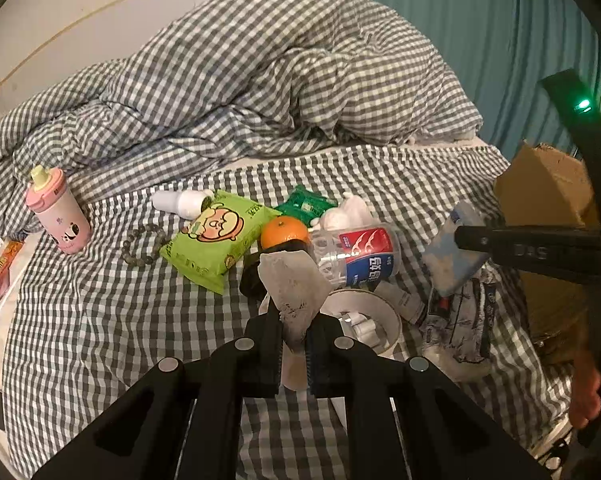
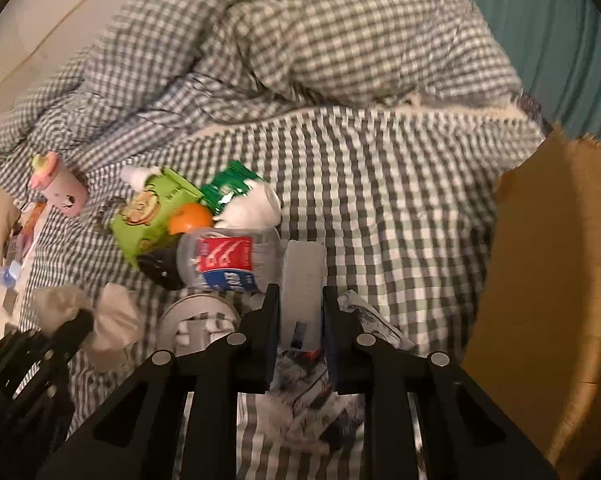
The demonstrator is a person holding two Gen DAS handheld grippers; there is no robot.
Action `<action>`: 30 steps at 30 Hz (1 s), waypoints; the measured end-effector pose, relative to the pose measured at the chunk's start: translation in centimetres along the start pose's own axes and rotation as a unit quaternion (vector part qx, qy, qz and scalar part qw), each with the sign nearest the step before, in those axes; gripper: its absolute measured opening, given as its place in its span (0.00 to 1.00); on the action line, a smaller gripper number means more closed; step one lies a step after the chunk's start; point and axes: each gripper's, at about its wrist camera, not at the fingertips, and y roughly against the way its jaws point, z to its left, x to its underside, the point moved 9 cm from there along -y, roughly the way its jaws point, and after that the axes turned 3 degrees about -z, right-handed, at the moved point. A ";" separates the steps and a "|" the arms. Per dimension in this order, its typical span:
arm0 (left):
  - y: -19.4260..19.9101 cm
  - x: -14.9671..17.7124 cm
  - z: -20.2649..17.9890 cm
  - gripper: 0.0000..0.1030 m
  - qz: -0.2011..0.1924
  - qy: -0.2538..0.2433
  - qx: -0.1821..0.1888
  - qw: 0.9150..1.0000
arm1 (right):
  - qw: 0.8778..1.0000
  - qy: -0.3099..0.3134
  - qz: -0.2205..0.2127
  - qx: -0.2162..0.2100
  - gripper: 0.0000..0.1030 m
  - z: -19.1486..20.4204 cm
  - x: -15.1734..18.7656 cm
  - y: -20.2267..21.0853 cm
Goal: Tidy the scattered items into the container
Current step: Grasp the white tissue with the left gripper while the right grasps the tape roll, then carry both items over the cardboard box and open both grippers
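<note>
My left gripper (image 1: pixel 294 332) is shut on a pale grey sock (image 1: pixel 294 280) and holds it above the checked bed. My right gripper (image 2: pixel 300 312) is shut on a light blue tissue pack (image 2: pixel 303 280); it also shows in the left wrist view (image 1: pixel 450 258), lifted near the cardboard box (image 1: pixel 548 196). The box stands at the bed's right edge (image 2: pixel 540 280). On the bed lie a green snack bag (image 1: pixel 216 236), an orange (image 1: pixel 284 233), a clear bottle (image 1: pixel 360 256) with a red and blue label, a green packet (image 1: pixel 306 204) and a pink cup (image 1: pixel 58 216).
A white paper bowl (image 1: pixel 380 312) with small white items sits under my left gripper. A printed pouch (image 1: pixel 460 320), a bead bracelet (image 1: pixel 144 244), a white bottle (image 1: pixel 180 200) and white cloth (image 1: pixel 348 210) lie nearby. A rumpled checked duvet (image 1: pixel 260 80) fills the back.
</note>
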 end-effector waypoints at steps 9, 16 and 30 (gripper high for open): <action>4.2 -1.5 -2.2 0.08 -0.038 -0.012 0.013 0.999 | 0.998 -0.007 -0.062 0.001 0.18 -1.4 0.1 8.9; 8.3 -6.0 -11.1 0.08 -0.089 -0.052 0.088 0.991 | 0.991 -0.028 -0.119 0.048 0.18 -6.7 -0.2 16.8; 8.6 -6.8 -34.4 0.08 -0.057 -0.132 0.252 0.957 | 0.973 -0.129 -0.097 0.163 0.18 -24.6 5.1 19.8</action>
